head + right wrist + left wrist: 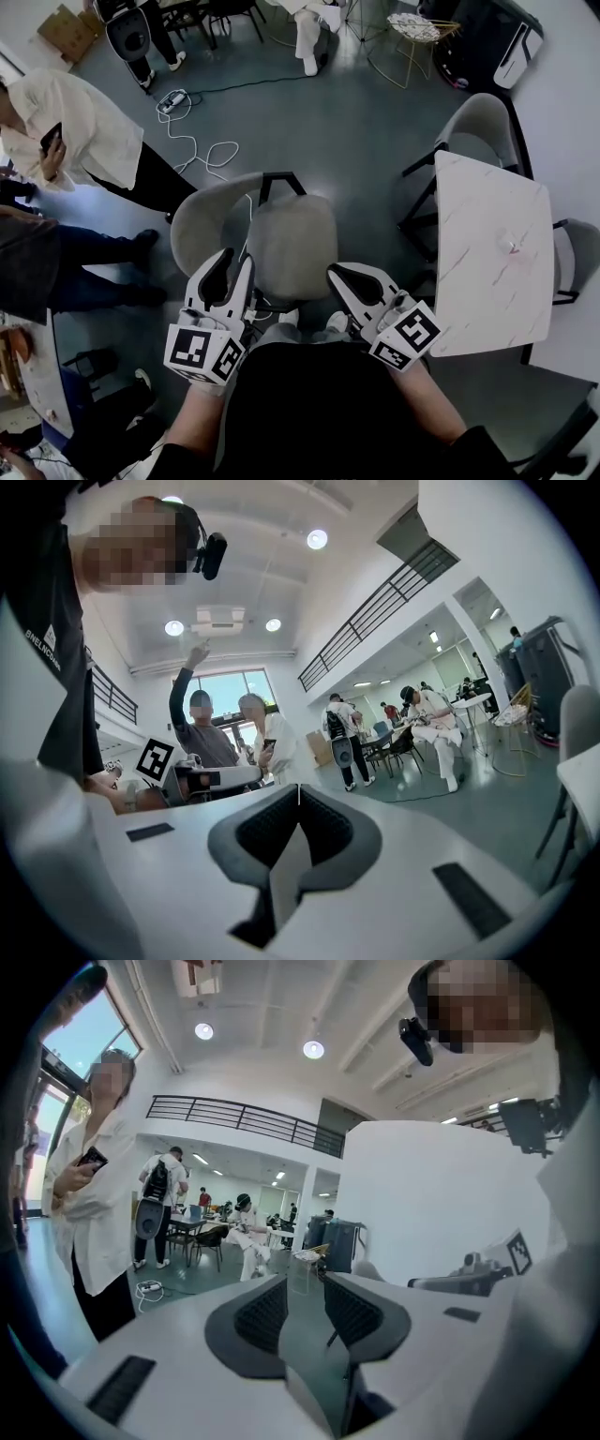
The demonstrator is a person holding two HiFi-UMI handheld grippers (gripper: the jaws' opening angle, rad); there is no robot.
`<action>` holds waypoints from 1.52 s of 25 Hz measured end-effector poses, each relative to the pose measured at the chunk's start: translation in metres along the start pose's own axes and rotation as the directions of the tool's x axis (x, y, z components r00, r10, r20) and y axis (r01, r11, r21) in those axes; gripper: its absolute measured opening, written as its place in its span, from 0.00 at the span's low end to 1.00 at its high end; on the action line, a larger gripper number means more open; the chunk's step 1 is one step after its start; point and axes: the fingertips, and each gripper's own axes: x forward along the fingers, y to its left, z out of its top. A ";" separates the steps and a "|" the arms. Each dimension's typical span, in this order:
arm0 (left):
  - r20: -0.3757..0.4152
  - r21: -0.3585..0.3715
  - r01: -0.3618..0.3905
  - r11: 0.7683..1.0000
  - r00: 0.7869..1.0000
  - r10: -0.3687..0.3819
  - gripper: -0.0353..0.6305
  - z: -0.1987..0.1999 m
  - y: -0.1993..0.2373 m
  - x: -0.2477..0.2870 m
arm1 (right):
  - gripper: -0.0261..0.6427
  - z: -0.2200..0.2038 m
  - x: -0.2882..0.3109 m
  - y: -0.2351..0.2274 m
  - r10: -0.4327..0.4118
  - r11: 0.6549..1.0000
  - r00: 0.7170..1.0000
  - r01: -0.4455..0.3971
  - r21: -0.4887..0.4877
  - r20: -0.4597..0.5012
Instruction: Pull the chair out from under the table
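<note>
Left gripper [231, 272]: jaws parted, nothing between them. Right gripper [351, 281]: jaws closed tip to tip, empty. Neither of the 2 grips the beige chair [291, 239], which stands on open floor beside the marble table [487, 253], not under it. Pull judged complete; no step appears left.
</note>
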 end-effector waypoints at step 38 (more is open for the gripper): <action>0.079 -0.003 0.287 0.958 0.955 -0.286 0.06 0.012 -0.098 0.024 | 0.06 0.040 -0.040 -0.012 -0.065 0.989 0.995 0.075 -0.131 0.079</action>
